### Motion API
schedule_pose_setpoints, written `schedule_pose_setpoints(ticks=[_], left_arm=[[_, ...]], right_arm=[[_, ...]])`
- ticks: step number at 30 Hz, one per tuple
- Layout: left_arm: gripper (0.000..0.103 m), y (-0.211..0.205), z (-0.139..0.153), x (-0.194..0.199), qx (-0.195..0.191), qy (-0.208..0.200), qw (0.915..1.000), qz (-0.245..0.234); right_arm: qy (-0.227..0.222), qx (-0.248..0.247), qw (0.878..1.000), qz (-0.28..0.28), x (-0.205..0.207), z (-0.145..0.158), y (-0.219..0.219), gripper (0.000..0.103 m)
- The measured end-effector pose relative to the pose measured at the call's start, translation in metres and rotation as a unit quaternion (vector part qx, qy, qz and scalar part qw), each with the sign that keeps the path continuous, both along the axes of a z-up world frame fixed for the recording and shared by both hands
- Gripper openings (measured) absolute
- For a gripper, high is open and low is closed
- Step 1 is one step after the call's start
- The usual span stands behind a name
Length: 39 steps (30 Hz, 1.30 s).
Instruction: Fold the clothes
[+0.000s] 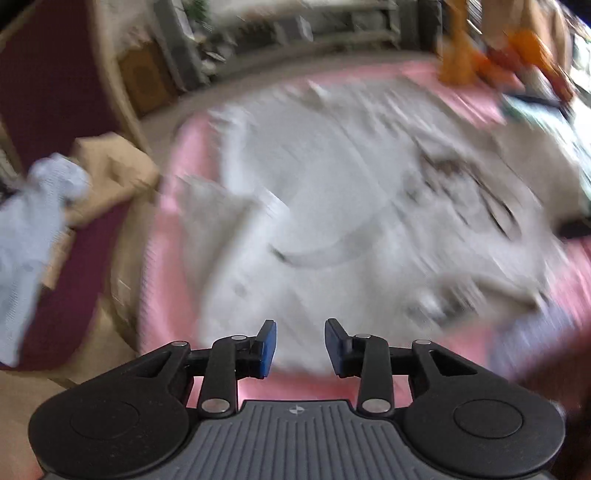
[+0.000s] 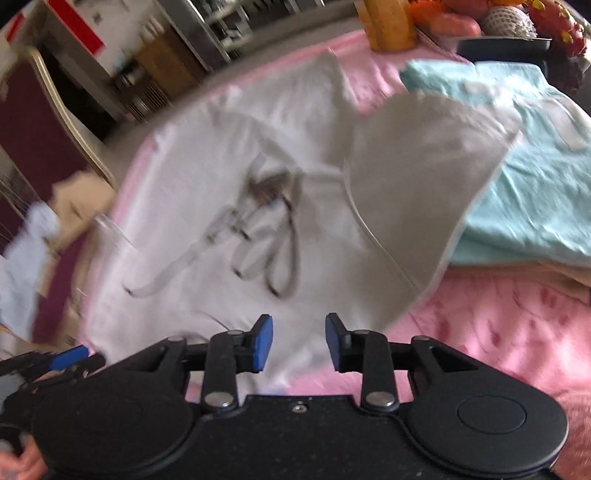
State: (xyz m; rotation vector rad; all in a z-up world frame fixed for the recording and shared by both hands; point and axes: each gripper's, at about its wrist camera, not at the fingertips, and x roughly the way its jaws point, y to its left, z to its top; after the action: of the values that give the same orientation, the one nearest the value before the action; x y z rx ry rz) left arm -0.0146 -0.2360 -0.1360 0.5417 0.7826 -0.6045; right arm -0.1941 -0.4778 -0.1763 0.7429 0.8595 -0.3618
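A white T-shirt (image 2: pixel 207 192) with a grey line print lies spread on the pink tablecloth (image 2: pixel 498 325). One side of it is folded over, showing a grey flap (image 2: pixel 413 192). The same shirt shows blurred in the left wrist view (image 1: pixel 351 206). My left gripper (image 1: pixel 300 345) is open and empty above the shirt's near edge. My right gripper (image 2: pixel 299 341) is open and empty above the shirt's near hem. The left gripper's blue tip (image 2: pixel 68 358) shows at the lower left of the right wrist view.
A folded light-blue garment (image 2: pixel 535 166) lies on a stack to the right. A dark red chair (image 1: pixel 55 110) at the left holds a pale blue cloth (image 1: pixel 33 229) and a beige one (image 1: pixel 110 173). An orange bottle (image 2: pixel 388 22) and fruit (image 2: pixel 517 14) stand at the far edge.
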Motion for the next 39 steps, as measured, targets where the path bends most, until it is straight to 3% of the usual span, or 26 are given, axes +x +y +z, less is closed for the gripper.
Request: schedule_pose_setpoints(ticks=[2, 6, 9, 13, 16, 19, 23, 29, 32, 37, 39], left_arm=[[0.035, 0.001, 0.01, 0.024, -0.011, -0.023, 0.9996, 0.015], [0.038, -0.004, 0.024, 0.064, -0.033, -0.017, 0.9989, 0.028], [0.042, -0.014, 0.025, 0.078, -0.036, -0.027, 0.9988, 0.02], [0.039, -0.028, 0.012, 0.096, -0.05, 0.01, 0.9986, 0.013], [0.037, -0.036, 0.001, 0.111, -0.058, 0.045, 0.9972, 0.012], [0.037, -0.042, -0.007, 0.12, -0.056, 0.063, 0.9964, 0.007], [0.036, -0.051, -0.016, 0.129, -0.051, 0.083, 0.9952, -0.001], [0.035, -0.059, -0.026, 0.133, -0.037, 0.104, 0.9939, -0.009], [0.029, -0.061, -0.032, 0.138, -0.03, 0.123, 0.992, -0.001], [0.002, -0.062, -0.036, 0.14, -0.021, 0.118, 0.9927, 0.016], [0.002, -0.058, -0.033, 0.138, -0.025, 0.102, 0.9942, 0.023]], right_arm=[[-0.021, 0.035, 0.999, -0.003, 0.008, 0.006, -0.011, 0.034], [-0.057, 0.079, 0.995, -0.002, 0.023, 0.023, -0.025, 0.037], [-0.075, 0.073, 0.994, 0.01, 0.043, 0.034, -0.029, 0.043], [-0.087, 0.031, 0.995, 0.039, 0.073, 0.032, -0.036, 0.045], [-0.084, 0.053, 0.994, 0.044, 0.086, 0.006, -0.045, 0.041], [-0.046, 0.08, 0.996, 0.01, 0.091, -0.019, -0.051, 0.038], [-0.044, 0.059, 0.997, 0.014, 0.09, -0.017, -0.047, 0.039], [-0.038, 0.067, 0.997, 0.003, 0.087, -0.02, -0.05, 0.039], [-0.037, 0.067, 0.997, -0.001, 0.087, -0.021, -0.051, 0.04], [-0.034, 0.064, 0.997, -0.008, 0.086, -0.022, -0.052, 0.04], [-0.033, 0.062, 0.997, -0.01, 0.086, -0.022, -0.052, 0.041]])
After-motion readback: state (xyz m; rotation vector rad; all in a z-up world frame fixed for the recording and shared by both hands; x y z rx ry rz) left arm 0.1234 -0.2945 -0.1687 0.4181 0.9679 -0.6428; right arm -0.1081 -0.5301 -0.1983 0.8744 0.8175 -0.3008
